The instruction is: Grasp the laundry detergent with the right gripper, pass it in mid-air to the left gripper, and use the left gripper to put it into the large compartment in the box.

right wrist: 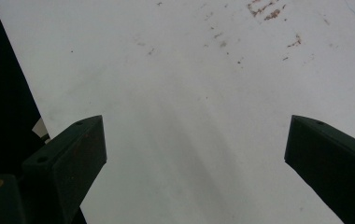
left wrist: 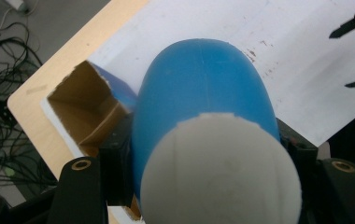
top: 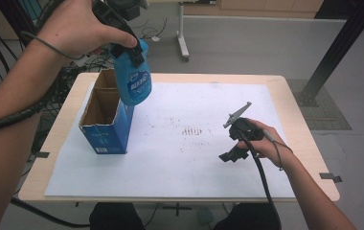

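A blue plastic bottle [top: 133, 79] with a white cap hangs in the air over the near right corner of an open blue cardboard box [top: 104, 122]. My left gripper [top: 132, 53] is shut on the bottle's upper part, one black jaw on each side. In the left gripper view the bottle [left wrist: 203, 88] sits between the jaws of the left gripper [left wrist: 203, 158], white cap towards the camera, with the box [left wrist: 84, 100] open and brown inside below it. My right gripper [top: 223, 142] stands open over the white sheet at the right, nothing between its jaws [right wrist: 194, 149].
A white sheet [top: 189, 158] with brown specks covers most of the wooden table [top: 285, 86]. The box stands at the sheet's left edge. Tangled cables [left wrist: 3, 93] lie on the floor to the left. A black frame post [top: 333, 52] rises beyond the table's far right corner.
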{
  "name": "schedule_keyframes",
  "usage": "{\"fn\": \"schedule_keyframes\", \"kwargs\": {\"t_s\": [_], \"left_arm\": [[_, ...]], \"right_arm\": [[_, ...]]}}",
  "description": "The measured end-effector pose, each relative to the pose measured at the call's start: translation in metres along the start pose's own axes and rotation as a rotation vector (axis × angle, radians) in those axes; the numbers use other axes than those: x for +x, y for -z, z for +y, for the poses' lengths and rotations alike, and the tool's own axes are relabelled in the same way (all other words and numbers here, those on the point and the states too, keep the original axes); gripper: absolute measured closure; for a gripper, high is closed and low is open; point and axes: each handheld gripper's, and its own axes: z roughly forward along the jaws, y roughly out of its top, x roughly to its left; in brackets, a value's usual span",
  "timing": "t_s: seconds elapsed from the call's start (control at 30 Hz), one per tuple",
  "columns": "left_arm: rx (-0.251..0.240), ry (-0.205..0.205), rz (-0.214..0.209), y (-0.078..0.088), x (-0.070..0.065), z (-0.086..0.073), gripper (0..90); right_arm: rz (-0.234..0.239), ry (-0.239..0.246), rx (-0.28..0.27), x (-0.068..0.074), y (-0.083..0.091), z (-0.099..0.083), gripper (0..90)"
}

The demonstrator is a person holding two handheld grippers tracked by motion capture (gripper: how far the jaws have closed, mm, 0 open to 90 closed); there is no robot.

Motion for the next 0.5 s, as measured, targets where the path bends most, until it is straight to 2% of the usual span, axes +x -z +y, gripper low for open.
{"fn": "schedule_keyframes", "kwargs": {"t_s": [0.17,0.3,0.5], "left_arm": [[-0.003,0.084,0.025,0.008,0.020,-0.004,37.7],[-0.002,0.130,0.054,0.013,0.032,-0.007,37.7],[-0.015,0.206,0.056,0.015,0.052,-0.015,37.7]], "right_arm": [[0.008,0.002,0.000,0.003,-0.002,0.002,5.3],[0.005,0.005,-0.001,0.003,-0.002,0.004,5.3],[0.006,0.007,0.009,0.005,-0.005,0.007,5.2]]}}
